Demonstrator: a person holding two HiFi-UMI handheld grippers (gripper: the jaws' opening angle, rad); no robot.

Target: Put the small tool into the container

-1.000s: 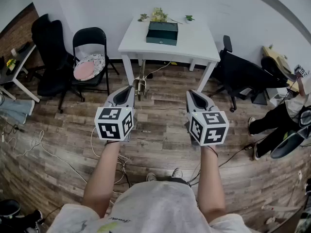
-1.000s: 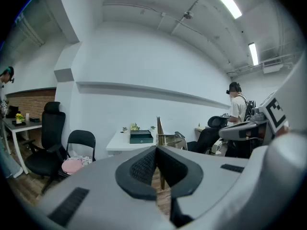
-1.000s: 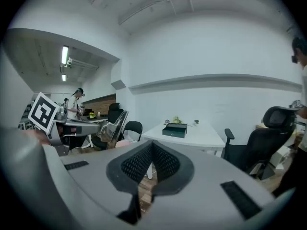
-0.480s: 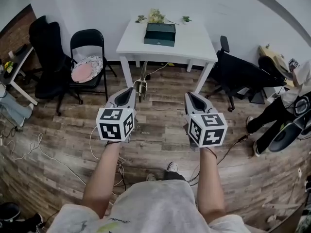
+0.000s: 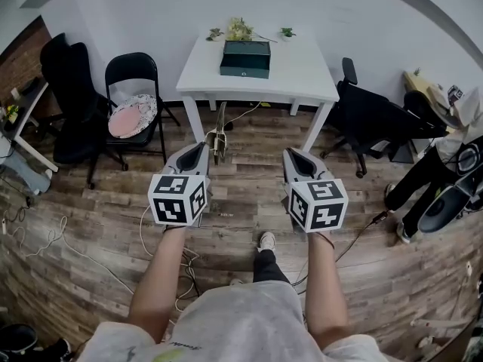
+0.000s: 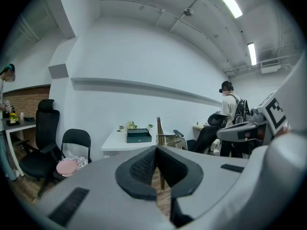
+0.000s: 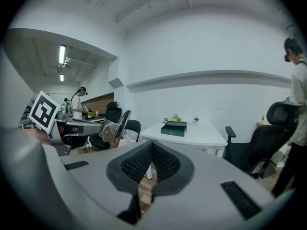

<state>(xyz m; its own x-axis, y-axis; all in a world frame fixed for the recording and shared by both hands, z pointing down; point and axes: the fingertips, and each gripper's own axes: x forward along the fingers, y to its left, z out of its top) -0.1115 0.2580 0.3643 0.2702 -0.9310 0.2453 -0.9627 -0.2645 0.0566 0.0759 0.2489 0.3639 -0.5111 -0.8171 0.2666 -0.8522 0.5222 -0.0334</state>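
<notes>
**Tool in the left jaws, container still ahead**

Since a second ago both grippers have sunk a little in the head view, and the person's shoe (image 5: 264,241) has stepped forward beneath them. The left gripper (image 6: 156,151) is clamped tight on the small tool (image 6: 159,128), a thin metal piece standing up out of the jaw tips at the centre of its own view. The right gripper (image 7: 152,146) has its pads pressed together with nothing between them. Beyond the tips, across a stretch of wooden floor, the white table (image 5: 306,78) stands at the top centre of the head view. The dark green container (image 5: 245,58) rests on it, well apart from the tool. By this reading the pickup is done; the carry to the table and the drop into the container remain. Whether the container stands open cannot be made out.
</notes>
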